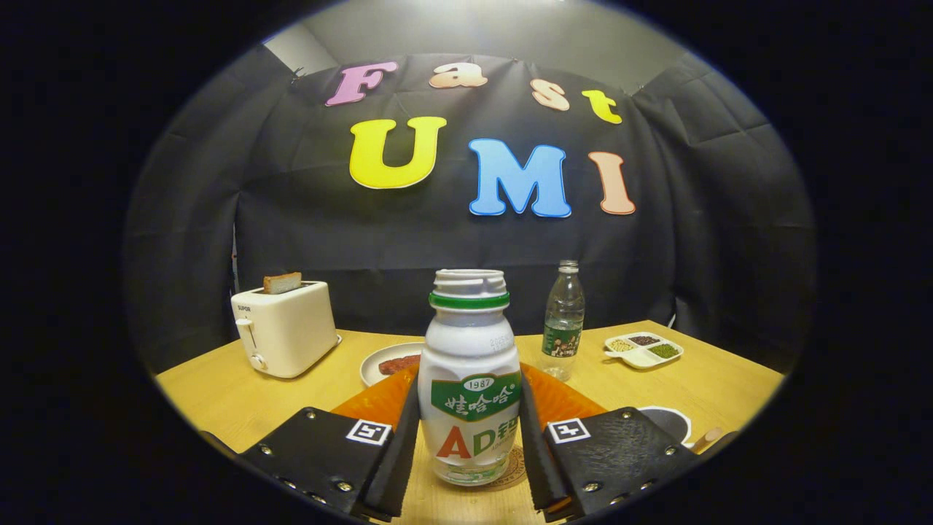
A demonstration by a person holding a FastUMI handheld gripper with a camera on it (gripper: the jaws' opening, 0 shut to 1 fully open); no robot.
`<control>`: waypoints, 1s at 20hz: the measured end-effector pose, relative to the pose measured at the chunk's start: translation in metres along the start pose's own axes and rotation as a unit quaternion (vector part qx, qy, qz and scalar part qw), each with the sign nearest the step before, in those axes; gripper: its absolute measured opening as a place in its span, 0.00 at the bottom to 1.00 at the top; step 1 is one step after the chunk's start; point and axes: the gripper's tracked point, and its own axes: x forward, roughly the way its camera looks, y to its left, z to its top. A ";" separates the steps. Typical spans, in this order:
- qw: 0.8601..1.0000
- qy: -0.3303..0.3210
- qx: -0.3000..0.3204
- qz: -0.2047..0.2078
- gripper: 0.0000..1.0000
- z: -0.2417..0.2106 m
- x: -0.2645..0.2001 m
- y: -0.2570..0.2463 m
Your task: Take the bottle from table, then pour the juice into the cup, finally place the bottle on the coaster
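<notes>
A white juice bottle (470, 364) with a green neck ring and a green label stands upright with its cap off. My gripper (470, 419) is shut on it, one finger pressed to each side of its lower body. The bottle's base rests on a round, pale brown coaster (514, 470) on the wooden table; a sliver of the coaster shows beside the right finger. The cup (667, 423), white-rimmed and dark inside, sits just past the right finger, partly hidden by it.
An orange ribbed mat (379, 405) lies behind the bottle. Beyond it are a white plate of food (383, 363), a white toaster (286, 337) holding toast, a clear water bottle (563, 321) and a divided dish of grains (643, 350).
</notes>
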 end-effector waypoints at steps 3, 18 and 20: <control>1.000 0.011 -0.001 -0.001 0.63 -0.013 0.007 -0.006; 1.000 0.016 0.006 -0.003 0.63 -0.028 0.022 -0.015; 1.000 0.015 0.005 -0.002 0.63 -0.027 0.022 -0.014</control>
